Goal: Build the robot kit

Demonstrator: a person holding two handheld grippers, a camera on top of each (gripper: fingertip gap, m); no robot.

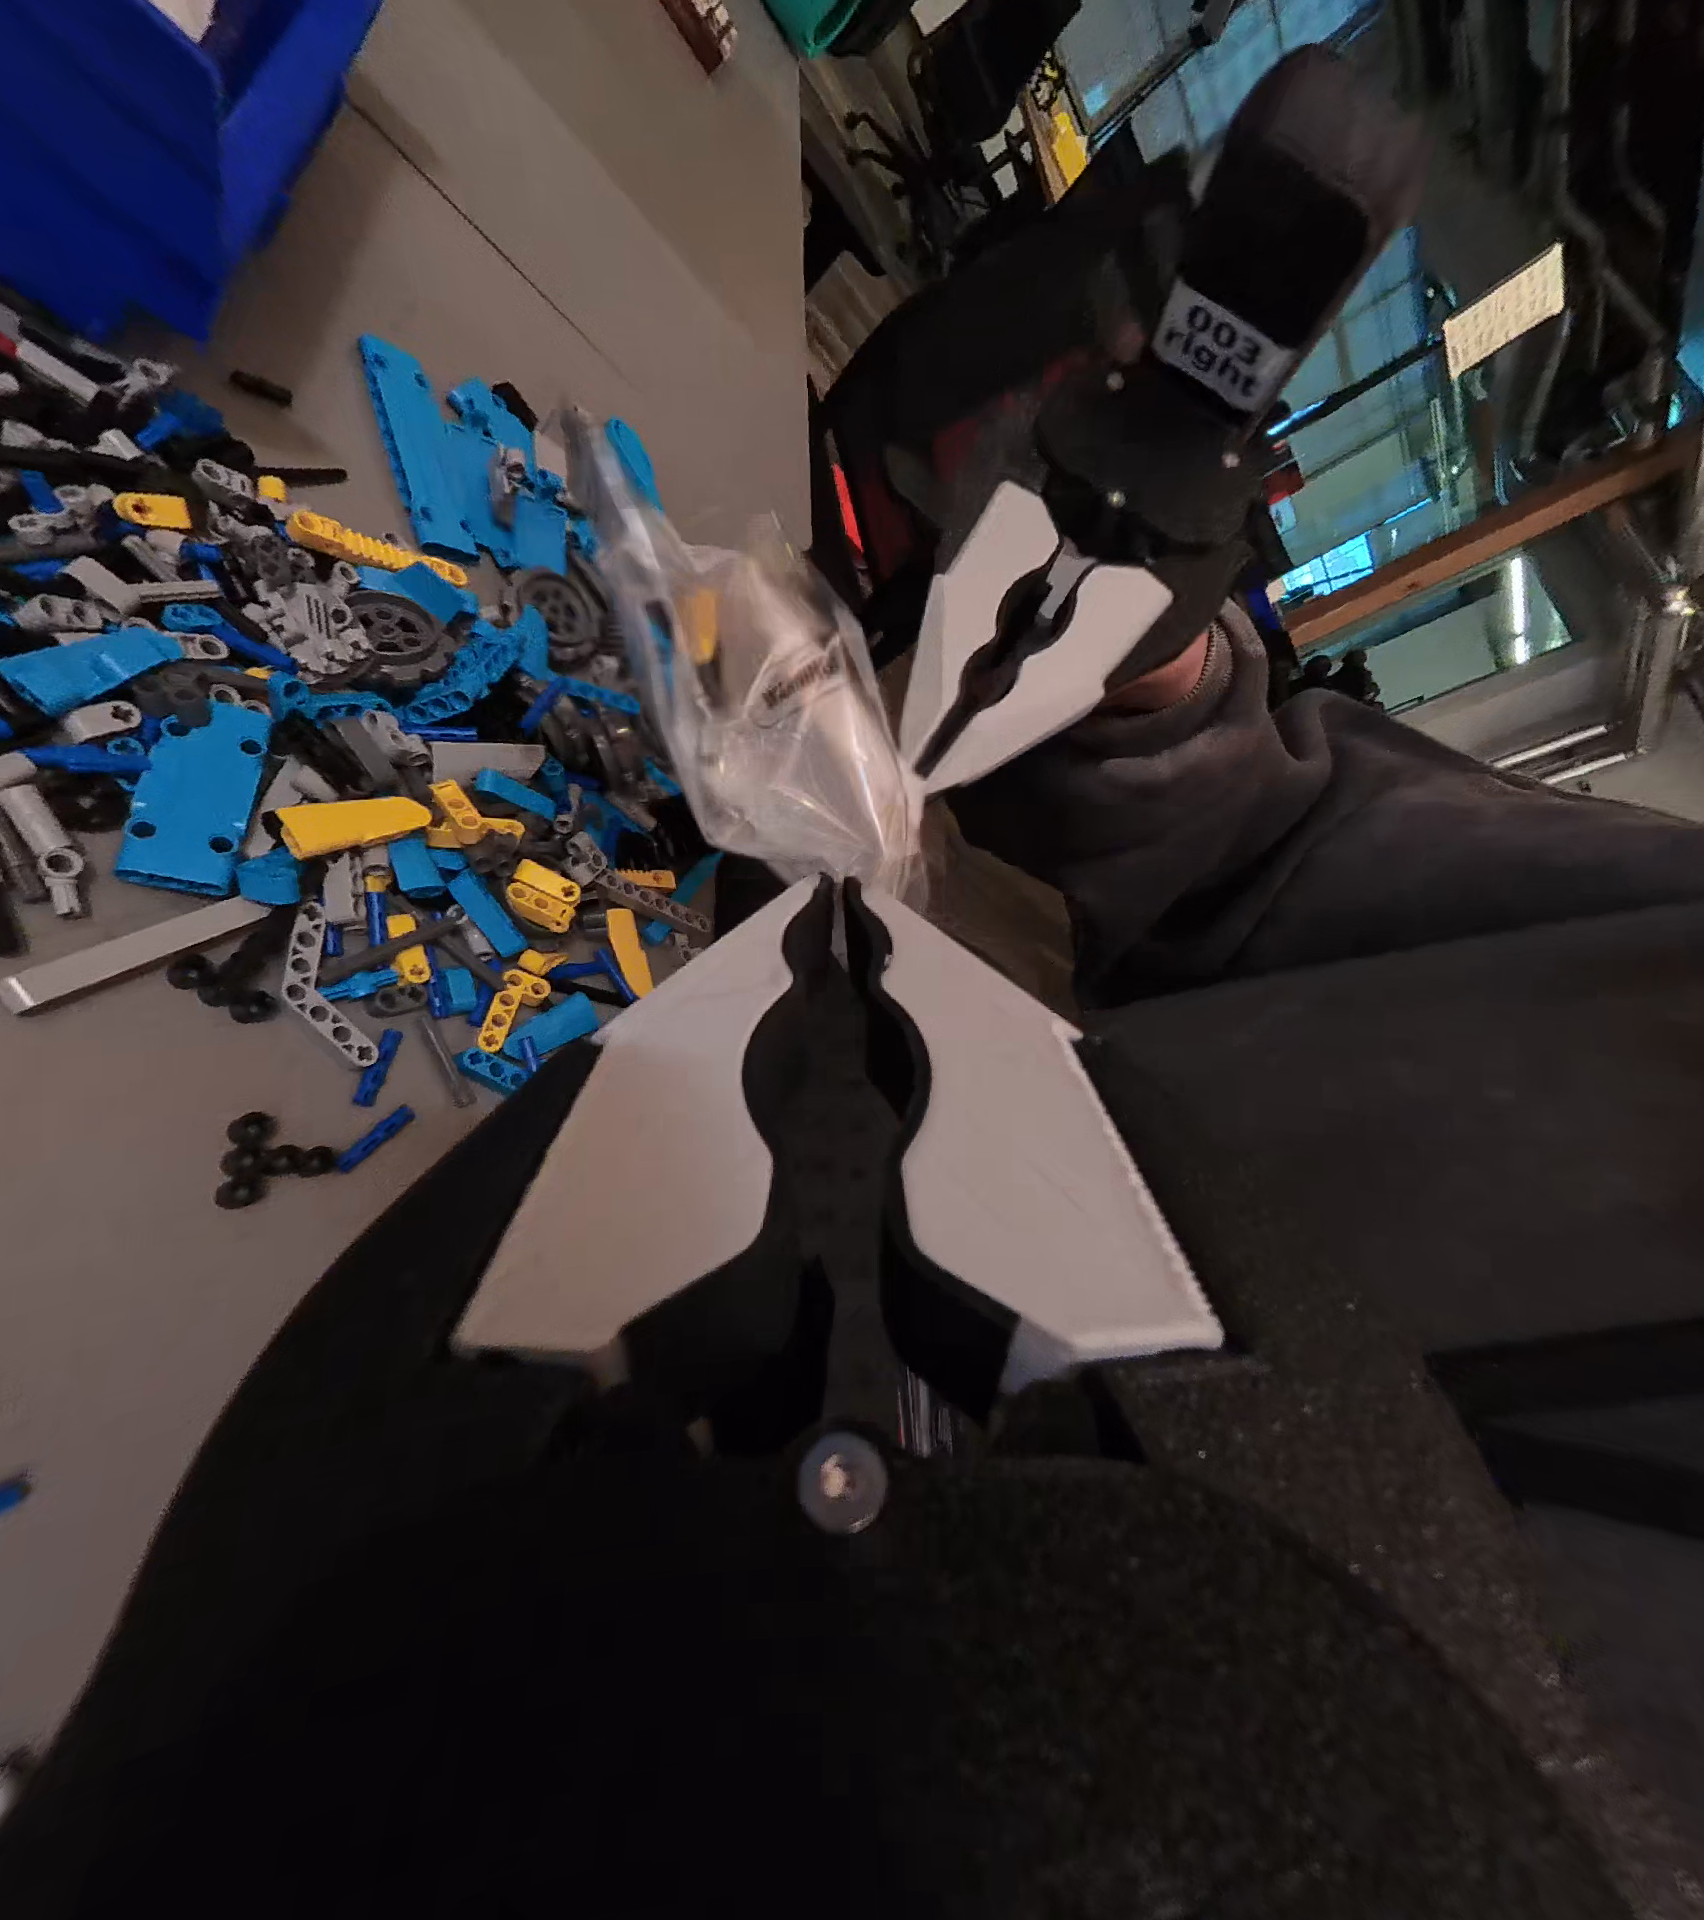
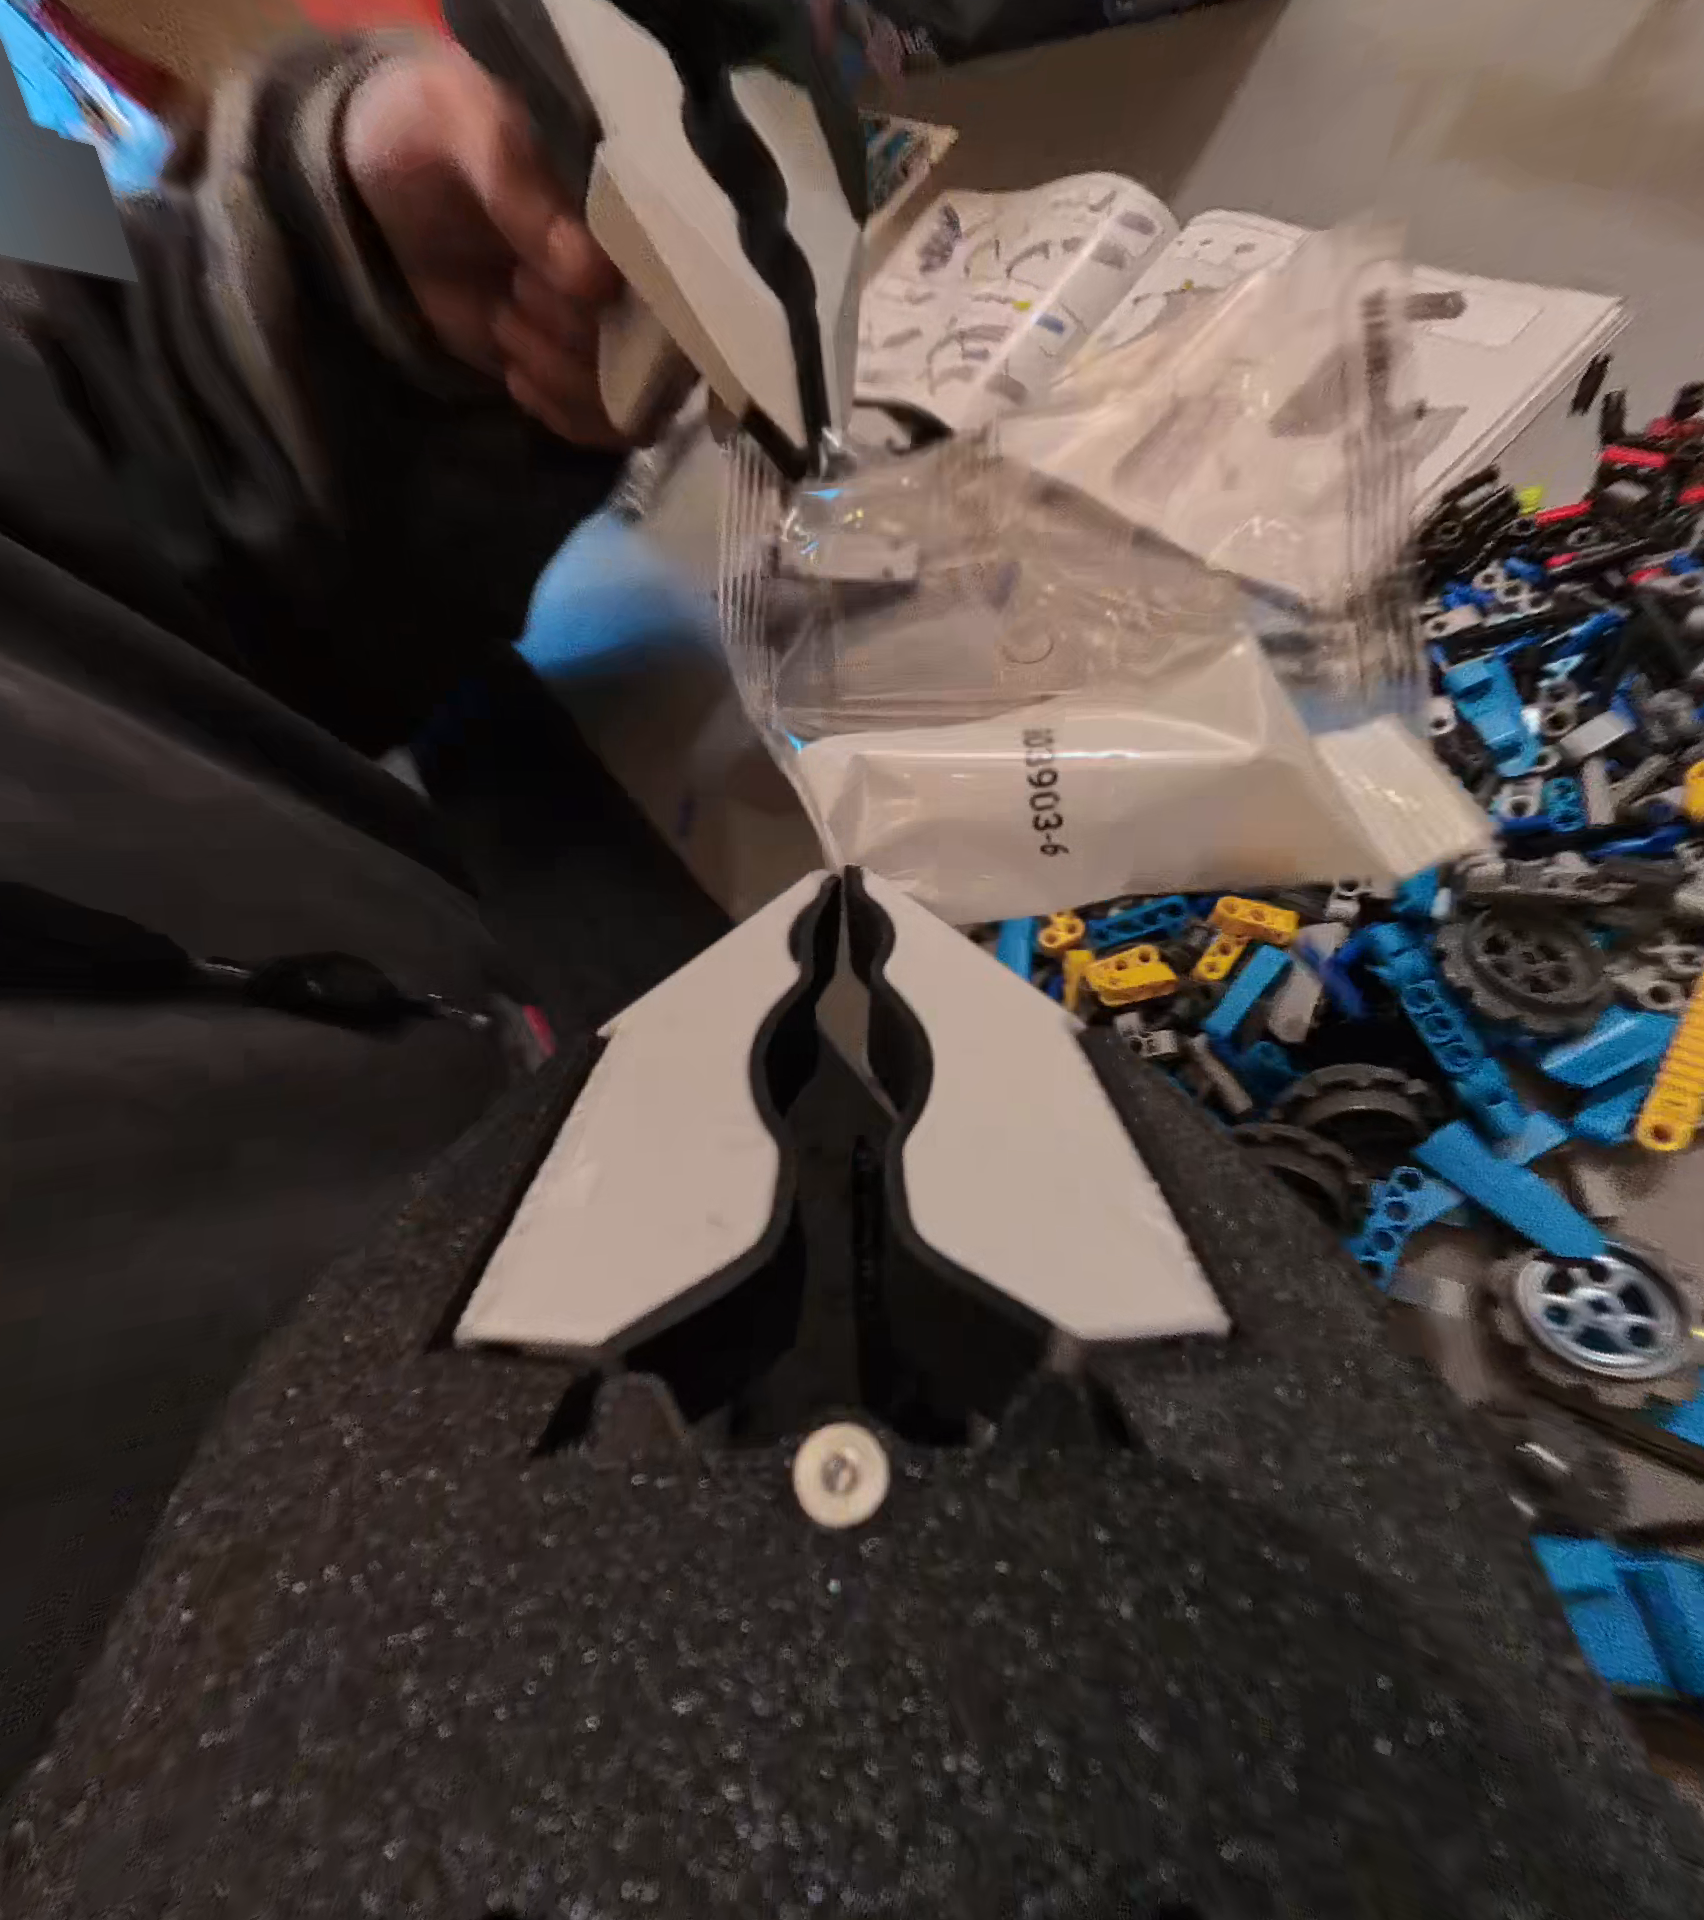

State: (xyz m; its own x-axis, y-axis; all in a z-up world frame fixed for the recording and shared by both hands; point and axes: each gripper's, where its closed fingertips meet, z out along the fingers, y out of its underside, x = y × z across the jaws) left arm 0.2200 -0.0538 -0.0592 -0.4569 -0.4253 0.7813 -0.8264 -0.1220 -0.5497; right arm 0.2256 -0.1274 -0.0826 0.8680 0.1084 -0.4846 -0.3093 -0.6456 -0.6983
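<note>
Left wrist view, read from its left edge: a blue bin [image 1: 100, 135] stands at the top corner of the grey table [image 1: 100, 1299], and below it spreads a pile of building pieces [image 1: 308, 675] in blue, yellow, grey and black (wheels and pinned beams among them). Next comes the clear plastic bag [image 1: 765, 707], lifted above the table's edge and stretched between both tools. The left gripper [image 1: 832, 883] is clenched on the bag's lower corner, its white fingers [image 1: 682, 1122] pressed tip to tip. Farther right, the right gripper [image 1: 921, 769] pinches the bag's other corner, in front of a dark sleeve [image 1: 1347, 883].

Right wrist view: a hand [image 2: 474, 239] holds the left tool at the upper left; the right gripper [image 2: 843, 883] is closed on the bag [image 2: 1035, 675]; an open booklet [image 2: 1087, 301] lies behind, the pieces [image 2: 1554, 831] to the right.
</note>
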